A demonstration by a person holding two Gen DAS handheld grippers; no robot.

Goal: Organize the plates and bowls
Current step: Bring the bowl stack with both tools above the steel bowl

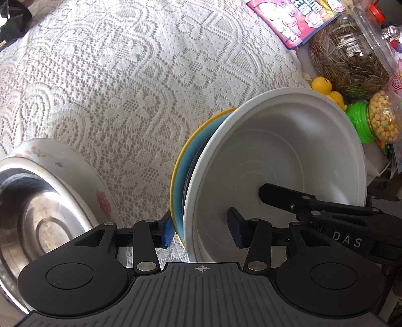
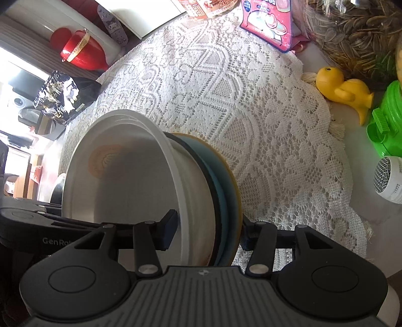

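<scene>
White lace tablecloth (image 1: pixel 125 88) covers the table beneath a stack of dishes held on edge between two grippers. The left gripper (image 1: pixel 203 232) is clamped across the stack's near rim, one blue pad (image 1: pixel 237 232) inside the white bowl (image 1: pixel 276 156) and the other against the yellow plate (image 1: pixel 179 161) at the back, with a teal plate (image 1: pixel 179 201) sandwiched between. The right gripper (image 2: pixel 207 232) is likewise closed on the same stack's rim from the opposite side. A steel bowl (image 1: pixel 32 216) nested in a floral ceramic bowl (image 1: pixel 83 181) sits on the table to the left. A jar of sunflower seeds (image 1: pixel 351 50), a yellow duck toy (image 2: pixel 341 90) and a pink box (image 2: pixel 268 22) line the table's far edge.
</scene>
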